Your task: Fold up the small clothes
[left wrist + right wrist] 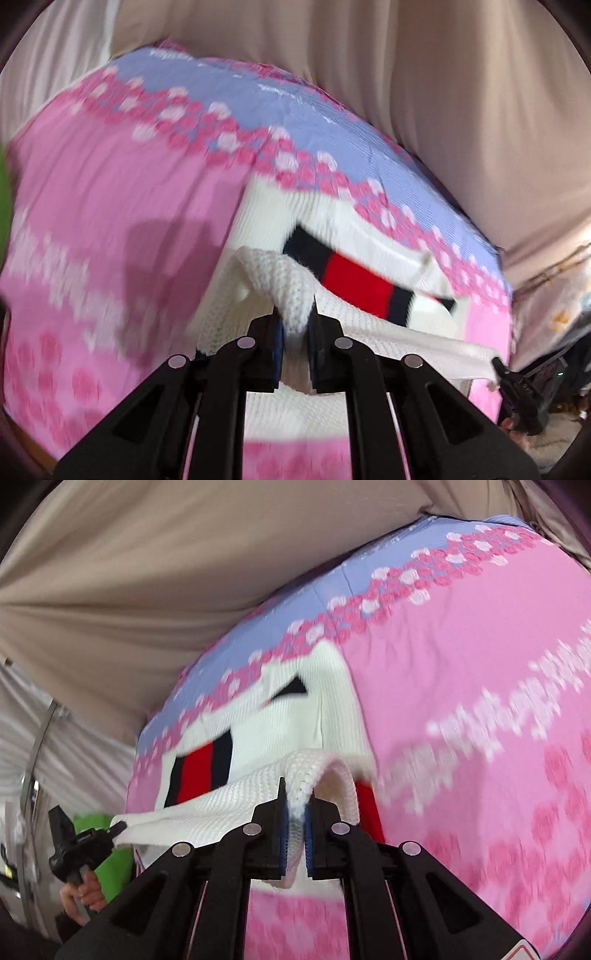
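Observation:
A small white knit sweater (269,229) with a navy and red stripe (354,277) lies on a pink and lilac flowered bedsheet (122,206). My left gripper (295,317) is shut on one corner of the sweater's near edge and holds it lifted. My right gripper (295,805) is shut on the other corner of that edge of the sweater (280,723). The white edge is stretched between the two grippers above the rest of the sweater. The right gripper also shows at the left wrist view's right edge (496,363), and the left gripper at the right wrist view's left edge (118,827).
Beige curtains (406,74) hang behind the bed. A green object (107,853) lies beside the bed at the left of the right wrist view. The person's hand (85,890) holds the left gripper's handle. Clutter sits past the bed's right end (554,373).

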A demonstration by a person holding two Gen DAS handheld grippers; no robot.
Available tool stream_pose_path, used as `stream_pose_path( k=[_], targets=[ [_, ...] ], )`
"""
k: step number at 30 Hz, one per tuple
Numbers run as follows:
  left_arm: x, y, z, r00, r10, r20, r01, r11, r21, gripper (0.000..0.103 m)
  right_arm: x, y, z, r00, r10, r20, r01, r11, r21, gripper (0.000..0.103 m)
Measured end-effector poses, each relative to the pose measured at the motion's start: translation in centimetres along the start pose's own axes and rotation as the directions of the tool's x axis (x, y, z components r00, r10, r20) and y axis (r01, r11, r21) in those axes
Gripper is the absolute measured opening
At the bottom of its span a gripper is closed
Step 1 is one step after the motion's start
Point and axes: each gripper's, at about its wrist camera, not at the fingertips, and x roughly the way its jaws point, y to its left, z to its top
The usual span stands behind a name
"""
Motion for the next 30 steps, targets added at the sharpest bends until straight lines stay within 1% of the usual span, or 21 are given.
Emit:
stream_pose_path(
  k=[3, 5, 8, 11, 13, 14, 15, 16, 17, 18, 19, 20, 21, 22, 23, 25, 27, 28, 30],
  targets=[
    [3.4, -0.5, 3.0, 0.999, 0.037, -0.023, -0.038, 0.999, -0.023, 0.01, 3.0, 0.2, 2.9, 0.999, -0.034, 0.011, 0.033, 0.999, 0.025, 0.005],
    [5.5, -0.6, 4.1, 0.997, 0.06, -0.044, -0.061, 0.998, -0.035, 0.01, 5.1, -0.2, 4.8, 0.999, -0.047, 0.005, 0.046, 0.997, 0.068, 0.005],
    [7.9, -0.8, 5.1, 0.994, 0.095, -0.062, -0.097, 0.995, -0.034, 0.01, 7.9, -0.9, 6.8, 0.997, -0.078, -0.013, 0.078, 0.99, 0.114, 0.005],
    [10.1, -0.5, 5.6, 0.989, 0.122, -0.086, -0.126, 0.991, -0.041, 0.011, 10.1, -1.4, 7.5, 0.995, -0.091, -0.037, 0.096, 0.986, 0.135, 0.006],
    [10.5, -0.3, 5.6, 0.99, 0.111, -0.089, -0.116, 0.992, -0.045, 0.016, 11.4, -1.6, 7.6, 0.994, -0.098, -0.057, 0.105, 0.984, 0.141, 0.006],
    [10.4, -0.1, 5.7, 0.992, 0.095, -0.085, -0.099, 0.994, -0.052, 0.019, 11.5, -1.6, 7.5, 0.994, -0.077, -0.072, 0.086, 0.987, 0.135, 0.006],
    [9.5, 0.1, 5.6, 0.997, 0.055, -0.056, -0.059, 0.996, -0.069, 0.022, 11.5, -1.4, 7.5, 0.995, -0.07, -0.073, 0.079, 0.988, 0.129, 0.008],
    [8.4, 0.3, 5.5, 0.999, 0.023, -0.027, -0.025, 0.997, -0.073, 0.031, 11.0, -1.0, 7.6, 0.996, -0.061, -0.062, 0.068, 0.991, 0.118, 0.01],
    [6.7, 0.5, 5.3, 1.0, 0.012, 0.023, -0.011, 0.998, -0.054, 0.049, 10.0, -0.6, 7.7, 0.998, -0.051, -0.037, 0.055, 0.993, 0.102, 0.012],
    [5.1, 0.5, 4.9, 0.996, 0.035, 0.084, -0.033, 0.999, -0.021, 0.059, 9.0, -0.1, 7.7, 0.999, -0.047, -0.012, 0.047, 0.995, 0.083, 0.019],
    [4.0, 0.5, 4.6, 0.991, 0.046, 0.128, -0.047, 0.999, 0.007, 0.072, 7.7, 0.2, 7.7, 0.999, -0.049, 0.017, 0.048, 0.997, 0.056, 0.025],
    [2.8, 0.7, 4.0, 0.984, 0.052, 0.171, -0.062, 0.997, 0.05, 0.078, 5.8, 0.8, 7.3, 0.996, -0.067, 0.064, 0.067, 0.998, 0.004, 0.04],
    [2.0, 0.8, 3.4, 0.982, 0.057, 0.181, -0.077, 0.991, 0.108, 0.078, 4.5, 1.2, 6.8, 0.992, -0.075, 0.097, 0.081, 0.996, -0.05, 0.052],
    [2.1, 0.9, 3.1, 0.983, 0.065, 0.169, -0.088, 0.987, 0.133, 0.078, 3.8, 1.6, 6.4, 0.99, -0.088, 0.112, 0.1, 0.99, -0.098, 0.054],
    [2.6, 0.8, 3.0, 0.985, 0.089, 0.151, -0.113, 0.981, 0.156, 0.078, 3.2, 2.0, 5.6, 0.985, -0.118, 0.122, 0.138, 0.976, -0.169, 0.054],
    [3.9, 0.4, 3.1, 0.984, 0.12, 0.132, -0.142, 0.974, 0.178, 0.078, 3.8, 2.2, 4.6, 0.983, -0.158, 0.097, 0.177, 0.951, -0.253, 0.054],
    [5.6, 0.1, 3.6, 0.987, 0.125, 0.105, -0.141, 0.975, 0.172, 0.078, 5.7, 2.3, 4.3, 0.979, -0.195, 0.064, 0.205, 0.932, -0.3, 0.054],
    [6.6, 0.0, 4.0, 0.988, 0.125, 0.086, -0.137, 0.978, 0.159, 0.078, 6.6, 2.2, 4.2, 0.978, -0.203, 0.054, 0.21, 0.928, -0.307, 0.054],
    [8.7, -0.3, 4.8, 0.99, 0.138, 0.027, -0.14, 0.981, 0.134, 0.068, 9.0, 2.0, 4.5, 0.978, -0.209, 0.029, 0.208, 0.933, -0.292, 0.054]
  ],
)
